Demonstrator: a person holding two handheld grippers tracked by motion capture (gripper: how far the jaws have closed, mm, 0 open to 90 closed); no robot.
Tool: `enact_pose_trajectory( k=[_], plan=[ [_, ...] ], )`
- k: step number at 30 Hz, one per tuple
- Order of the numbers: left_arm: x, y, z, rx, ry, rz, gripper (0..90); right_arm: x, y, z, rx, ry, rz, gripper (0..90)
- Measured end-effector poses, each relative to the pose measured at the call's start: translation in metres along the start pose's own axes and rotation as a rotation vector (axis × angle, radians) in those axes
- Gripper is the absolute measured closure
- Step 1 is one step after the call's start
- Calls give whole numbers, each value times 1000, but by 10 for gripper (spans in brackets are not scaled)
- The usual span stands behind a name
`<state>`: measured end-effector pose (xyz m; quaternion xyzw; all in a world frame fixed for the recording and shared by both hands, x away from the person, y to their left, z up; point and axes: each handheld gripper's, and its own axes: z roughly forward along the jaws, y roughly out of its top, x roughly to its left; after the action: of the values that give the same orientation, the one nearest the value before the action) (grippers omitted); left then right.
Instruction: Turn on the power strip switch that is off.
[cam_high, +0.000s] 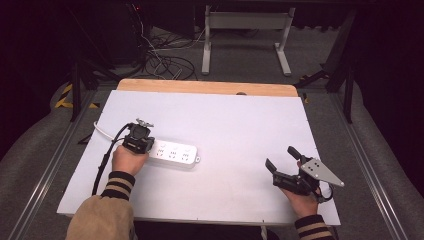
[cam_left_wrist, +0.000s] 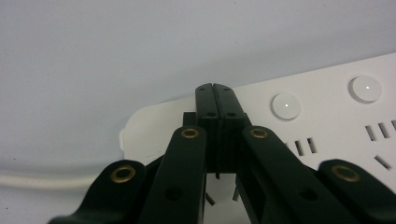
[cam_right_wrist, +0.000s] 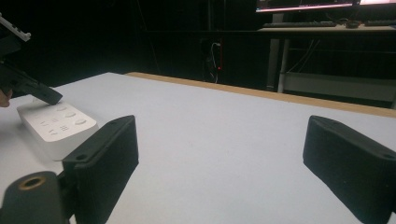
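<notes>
The left claw (cam_left_wrist: 216, 88) has its jaws pressed flat together, holding nothing, tips poised over the cable end of the power strip (cam_high: 174, 153), just beside its first round button (cam_left_wrist: 285, 105). The strip lies on the worktop (cam_high: 230, 125), its long axis running from that claw toward the right claw (cam_high: 280, 157). That one gapes wide, well apart from the strip, so the left is nearer.

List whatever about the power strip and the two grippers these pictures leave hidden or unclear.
- Power strip, high view: its left end lies under the left gripper and hand.
- Left gripper view: the closed jaws cover the nearest button, so contact cannot be judged; the strip is cut off by the right edge.
- Cable: blurred, cut off at left.
- Right gripper, its own view: open jaws cropped at the bottom.
</notes>
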<state>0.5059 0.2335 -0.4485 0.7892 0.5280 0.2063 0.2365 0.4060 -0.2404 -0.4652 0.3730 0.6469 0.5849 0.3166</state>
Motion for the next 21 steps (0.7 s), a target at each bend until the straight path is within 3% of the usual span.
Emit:
enact_pose_trajectory(
  k=[9,21],
  plan=[
    [0,0,0,0,2,1,900,0,0,0,3,1,0,108],
    [-1,-8,0,-57,7,14,900,0,0,-1,7,-10,4,109]
  ],
)
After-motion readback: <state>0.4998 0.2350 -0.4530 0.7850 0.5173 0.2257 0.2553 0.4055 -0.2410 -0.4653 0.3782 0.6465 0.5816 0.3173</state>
